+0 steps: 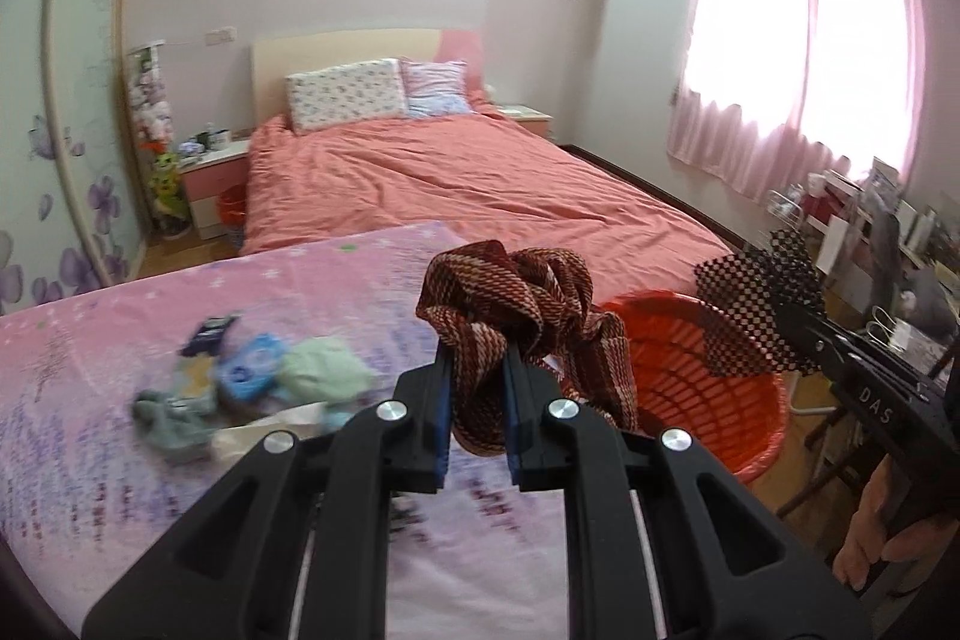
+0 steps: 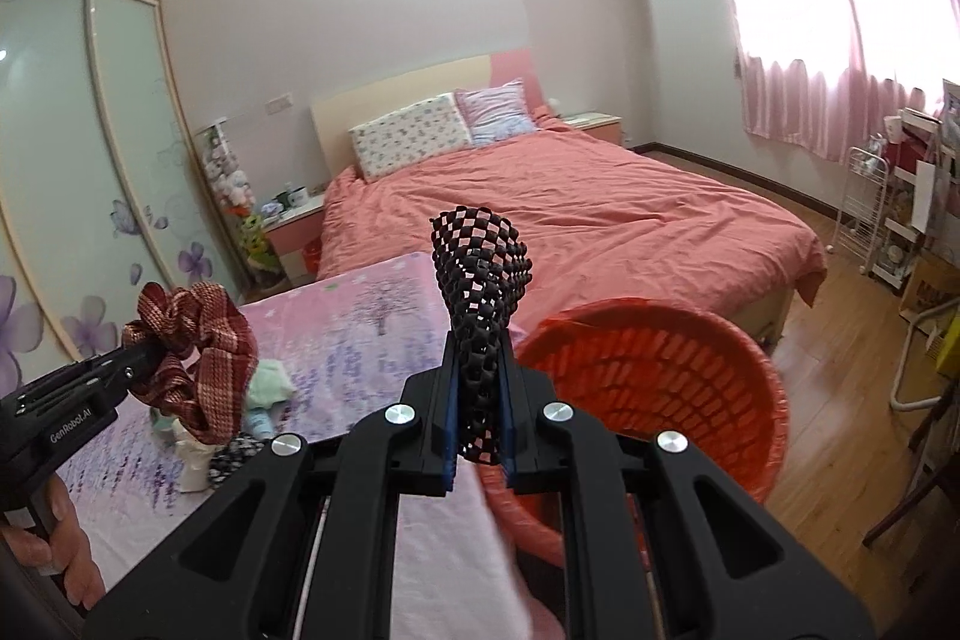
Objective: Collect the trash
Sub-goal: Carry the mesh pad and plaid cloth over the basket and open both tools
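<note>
My left gripper (image 1: 477,370) is shut on a red and cream woven cloth (image 1: 528,304), held above the pink table cover beside the orange basket (image 1: 708,382). It also shows in the right wrist view (image 2: 198,340). My right gripper (image 2: 480,376) is shut on a black and white checked cloth (image 2: 483,268), held above the table edge just left of the orange basket (image 2: 660,388). That cloth also shows in the left wrist view (image 1: 756,304), over the basket's far rim. Several small items, blue, green and grey (image 1: 252,376), lie on the pink table cover (image 1: 120,460).
A bed with a salmon cover (image 1: 480,184) stands behind the table. A nightstand (image 1: 210,184) and wardrobe are at left. A cluttered desk and white rack (image 2: 870,220) are at right, under the pink curtain. Wooden floor shows beside the basket.
</note>
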A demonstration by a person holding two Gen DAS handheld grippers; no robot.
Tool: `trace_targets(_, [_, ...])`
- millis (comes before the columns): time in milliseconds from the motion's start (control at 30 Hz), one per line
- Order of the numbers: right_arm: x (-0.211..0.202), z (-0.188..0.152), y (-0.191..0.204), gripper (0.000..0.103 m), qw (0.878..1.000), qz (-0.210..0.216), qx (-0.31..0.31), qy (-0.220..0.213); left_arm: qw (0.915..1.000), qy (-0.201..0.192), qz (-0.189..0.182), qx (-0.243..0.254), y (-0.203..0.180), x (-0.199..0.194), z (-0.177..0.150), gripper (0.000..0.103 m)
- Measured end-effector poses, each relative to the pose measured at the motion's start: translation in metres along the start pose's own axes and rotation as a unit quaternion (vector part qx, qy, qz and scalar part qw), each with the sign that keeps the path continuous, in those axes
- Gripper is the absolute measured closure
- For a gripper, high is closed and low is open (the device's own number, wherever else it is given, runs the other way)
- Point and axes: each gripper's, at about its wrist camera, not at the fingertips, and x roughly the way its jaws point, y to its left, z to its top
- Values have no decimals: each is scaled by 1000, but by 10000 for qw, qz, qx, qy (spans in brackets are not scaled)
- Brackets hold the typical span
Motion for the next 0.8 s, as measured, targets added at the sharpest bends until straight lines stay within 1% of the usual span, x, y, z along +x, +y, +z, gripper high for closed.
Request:
trace_targets(233, [11, 0, -42, 92, 9991, -205, 368, 36, 9984, 166, -486, 235, -53, 40, 2, 88])
trace_targets(400, [22, -1, -64, 92, 9979, -280, 566, 105, 9955, 362, -758, 431, -89, 74, -1, 88])
trace_targets(500, [30, 0, -73, 92, 9971, -315, 676, 153, 9938, 492, -858, 512, -107, 94, -3, 87])
trace_targets(600, [39, -2, -82, 91, 9964, -328, 748, 228, 9930, 595, -830, 592, -121, 112, -5, 81])
trace_targets(633, [43, -3, -85, 90, 9962, -344, 754, 276, 9929, 635, -799, 614, -123, 118, -7, 75])
trace_targets(667, [48, -5, -87, 84, 9958, -371, 772, 331, 9926, 674, -783, 632, -125, 124, -7, 69])
trace_targets(700, [51, -7, -91, 78, 9955, -383, 781, 374, 9926, 710, -733, 651, -126, 131, -9, 66])
trace_targets(733, [54, -9, -92, 66, 9951, -409, 793, 421, 9928, 723, -688, 659, -125, 132, -11, 63])
trace_targets(767, [56, -12, -94, 58, 9947, -455, 798, 456, 9930, 738, -645, 662, -124, 134, -13, 61])
trace_targets(800, [57, -15, -94, 57, 9945, -490, 792, 479, 9933, 751, -602, 647, -121, 136, -14, 61])
